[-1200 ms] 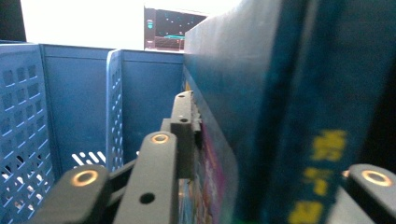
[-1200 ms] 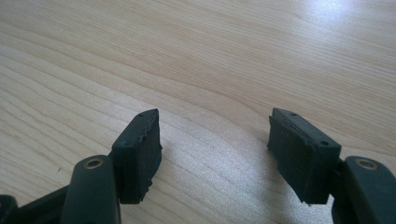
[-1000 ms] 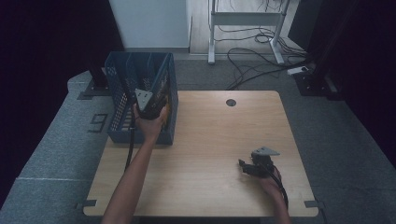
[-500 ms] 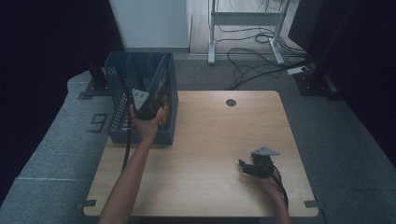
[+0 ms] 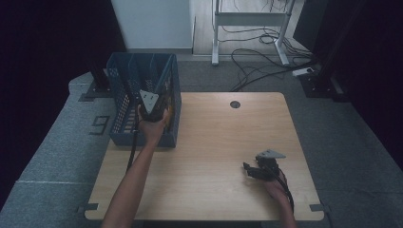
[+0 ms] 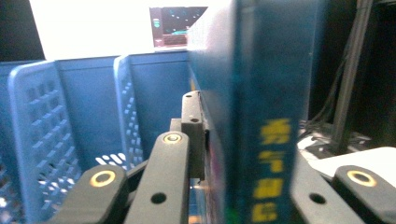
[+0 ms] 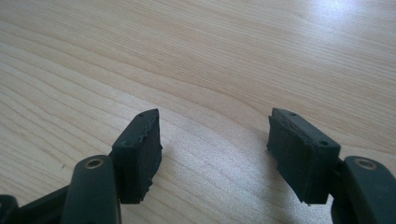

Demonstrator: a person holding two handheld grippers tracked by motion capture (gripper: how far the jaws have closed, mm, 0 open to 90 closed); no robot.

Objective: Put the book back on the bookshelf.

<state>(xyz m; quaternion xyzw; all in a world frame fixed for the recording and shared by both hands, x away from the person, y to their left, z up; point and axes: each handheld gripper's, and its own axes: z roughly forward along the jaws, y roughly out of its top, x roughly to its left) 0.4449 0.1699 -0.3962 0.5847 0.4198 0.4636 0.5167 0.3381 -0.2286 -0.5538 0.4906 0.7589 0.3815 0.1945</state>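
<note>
A dark teal book (image 6: pixel 261 93) with yellow characters on its spine stands upright between the jaws of my left gripper (image 6: pixel 243 154), which is shut on it. In the high view the left gripper (image 5: pixel 152 108) is over the right-hand compartment of a blue slotted basket (image 5: pixel 121 109), whose perforated dividers (image 6: pixel 70 121) rise just beside the book. My right gripper (image 5: pixel 252 171) rests on the wooden table (image 5: pixel 214 128) near the front right. It stands open, with nothing but bare wood between its pads (image 7: pixel 137 149).
The basket sits at the table's far left corner. A round cable hole (image 5: pixel 235 104) lies near the table's far edge. Beyond the table are a white desk frame (image 5: pixel 247 19) and loose cables (image 5: pixel 256 52) on the floor. Grey mats (image 5: pixel 62 142) surround the table.
My left gripper has moved forward and down over the basket with the book. The right gripper has stayed still on the table.
</note>
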